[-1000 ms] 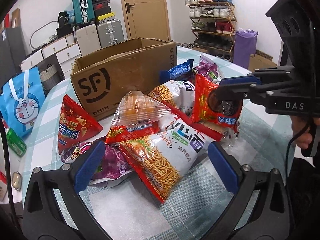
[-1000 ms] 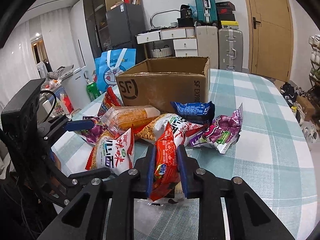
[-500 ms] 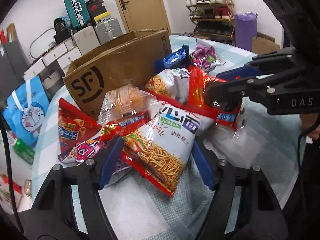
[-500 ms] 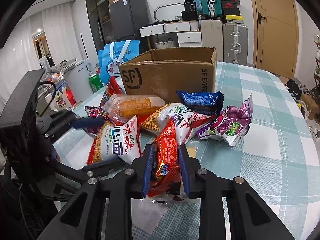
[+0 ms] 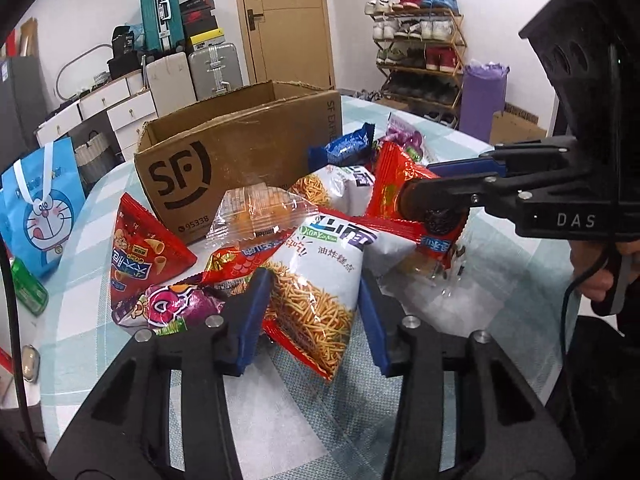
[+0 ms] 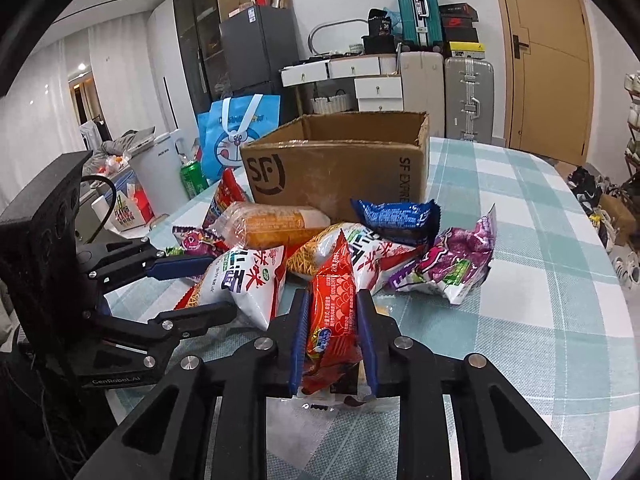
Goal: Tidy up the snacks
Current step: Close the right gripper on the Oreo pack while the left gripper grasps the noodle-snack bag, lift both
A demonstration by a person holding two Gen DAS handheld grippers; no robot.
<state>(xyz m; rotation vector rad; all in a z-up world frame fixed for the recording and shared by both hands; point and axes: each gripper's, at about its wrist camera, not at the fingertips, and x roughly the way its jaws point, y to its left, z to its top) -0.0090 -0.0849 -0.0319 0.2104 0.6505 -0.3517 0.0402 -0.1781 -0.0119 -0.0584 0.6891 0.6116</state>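
Observation:
A pile of snack bags lies in front of an open SF cardboard box (image 5: 240,160) (image 6: 340,168). My left gripper (image 5: 312,312) has closed onto a white noodle-snack bag (image 5: 320,272), its blue pads pressing both sides; the bag also shows in the right wrist view (image 6: 244,276). My right gripper (image 6: 332,336) is shut on a red snack packet (image 6: 332,304), held upright just above the table; the packet also shows in the left wrist view (image 5: 400,188).
Around the pile lie a clear bag of orange cakes (image 5: 260,212), a red cone-snack bag (image 5: 140,248), purple bags (image 6: 456,264) and a blue packet (image 6: 396,216). The checked tablecloth (image 6: 540,280) stretches right. A Doraemon bag (image 5: 36,204) and green can (image 6: 192,178) stand at the left edge.
My left gripper moved forward and closed from wide open onto the white noodle-snack bag. My right gripper kept hold of the red packet, barely moving.

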